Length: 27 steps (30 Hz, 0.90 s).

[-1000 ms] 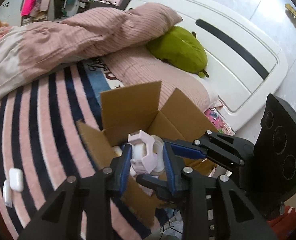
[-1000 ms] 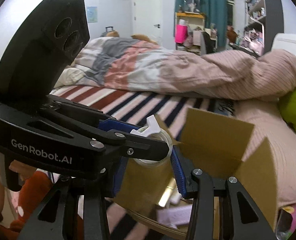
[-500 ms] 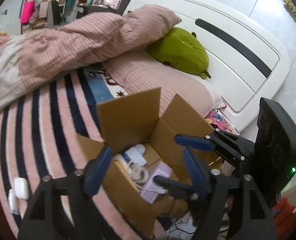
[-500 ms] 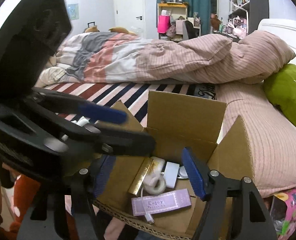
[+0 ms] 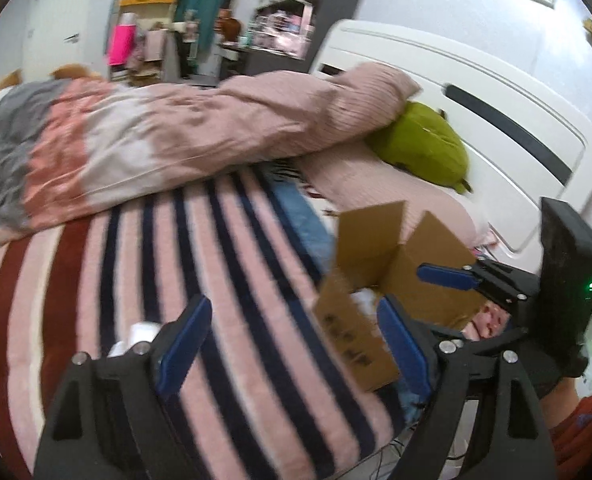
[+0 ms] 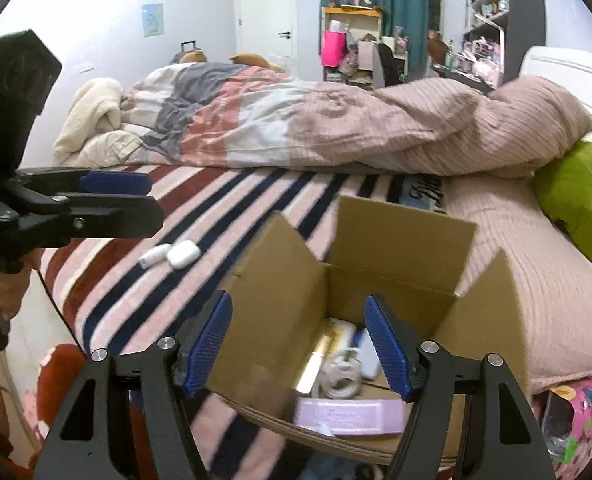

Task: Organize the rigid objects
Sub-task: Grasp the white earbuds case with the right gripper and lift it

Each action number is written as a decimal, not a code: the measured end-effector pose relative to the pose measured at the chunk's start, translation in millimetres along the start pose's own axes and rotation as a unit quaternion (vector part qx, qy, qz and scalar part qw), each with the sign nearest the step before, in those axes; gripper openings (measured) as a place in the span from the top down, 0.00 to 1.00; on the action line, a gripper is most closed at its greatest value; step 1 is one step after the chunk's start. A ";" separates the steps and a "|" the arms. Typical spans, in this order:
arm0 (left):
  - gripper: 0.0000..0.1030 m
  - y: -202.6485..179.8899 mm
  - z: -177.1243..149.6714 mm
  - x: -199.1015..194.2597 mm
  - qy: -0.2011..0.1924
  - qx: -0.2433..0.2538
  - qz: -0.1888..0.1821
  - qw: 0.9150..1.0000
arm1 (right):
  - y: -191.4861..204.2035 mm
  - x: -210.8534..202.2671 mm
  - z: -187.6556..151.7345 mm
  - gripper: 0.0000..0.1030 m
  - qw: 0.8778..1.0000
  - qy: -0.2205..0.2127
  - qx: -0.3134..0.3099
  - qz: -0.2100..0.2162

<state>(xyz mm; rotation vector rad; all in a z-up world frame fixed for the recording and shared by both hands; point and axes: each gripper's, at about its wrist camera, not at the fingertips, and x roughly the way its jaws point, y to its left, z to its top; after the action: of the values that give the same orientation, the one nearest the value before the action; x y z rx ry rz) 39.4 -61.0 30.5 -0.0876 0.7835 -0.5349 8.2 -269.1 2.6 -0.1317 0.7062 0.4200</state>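
Above the open brown cardboard box (image 6: pixel 399 248), the right gripper (image 6: pixel 299 344) is spread and empty; the left gripper (image 5: pixel 292 340), its jaws just opened wider, hangs empty over the striped blanket (image 5: pixel 224 264). Two white plastic cases (image 6: pixel 172 256) lie on that blanket, beside the box.

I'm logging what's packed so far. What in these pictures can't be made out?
- Cardboard box contents, right wrist view: partly hidden by the box's near wall and the right gripper.
- Box interior, left wrist view: motion-blurred.
- White items on the striped blanket, left wrist view: partly covered by the left gripper.
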 end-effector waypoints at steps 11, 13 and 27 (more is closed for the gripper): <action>0.20 142.3 -69.7 -47.5 -0.014 -0.105 0.132 0.986 | 120.2 88.9 32.4 0.36 0.986 0.038 -0.068 0.146; 0.20 162.1 -82.6 -47.5 -0.009 -0.120 0.138 0.983 | 137.5 128.0 30.0 0.36 0.982 0.065 -0.080 0.156; 0.20 216.0 -114.3 -22.3 0.008 -0.170 0.126 0.977 | 144.9 272.9 13.4 0.39 0.983 0.105 -0.107 0.102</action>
<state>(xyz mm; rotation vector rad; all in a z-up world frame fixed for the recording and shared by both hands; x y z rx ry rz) 39.3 150.2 -94.6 -0.2969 0.8810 -0.1580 141.8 -44.2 -162.3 -0.3113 0.8849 0.6859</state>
